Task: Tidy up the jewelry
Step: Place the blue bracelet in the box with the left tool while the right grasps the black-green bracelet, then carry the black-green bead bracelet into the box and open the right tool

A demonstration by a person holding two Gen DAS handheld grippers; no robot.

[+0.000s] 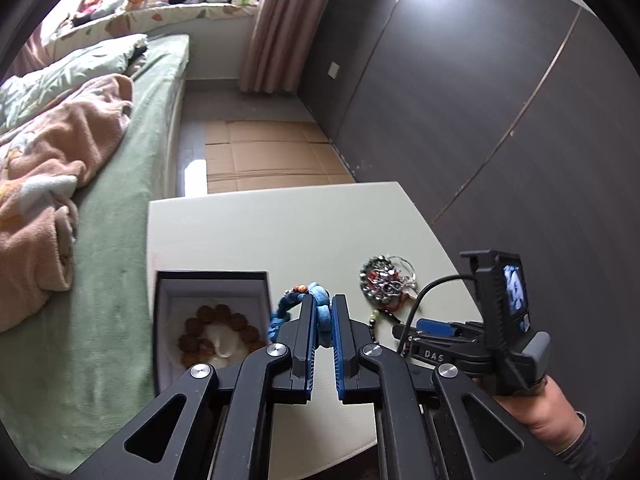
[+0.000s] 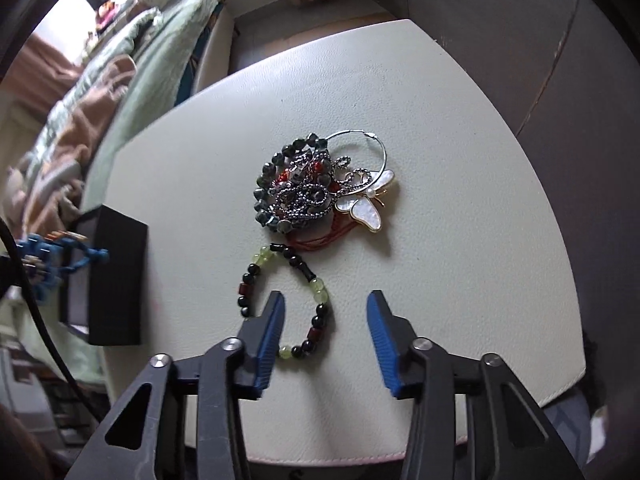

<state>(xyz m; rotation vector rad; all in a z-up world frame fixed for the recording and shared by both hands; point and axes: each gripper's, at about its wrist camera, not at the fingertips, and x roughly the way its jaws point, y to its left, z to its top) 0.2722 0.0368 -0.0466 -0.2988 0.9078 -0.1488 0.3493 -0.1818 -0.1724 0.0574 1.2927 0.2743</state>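
On cream table (image 2: 460,160), jewelry pile (image 2: 316,188), bed (image 1: 120,184) beside

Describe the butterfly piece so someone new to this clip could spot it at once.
On the pale table, find the tangled jewelry heap at its middle. The butterfly brooch lies on the heap's right edge, below a thin silver hoop. It alone has flat, white, gold-rimmed wings.
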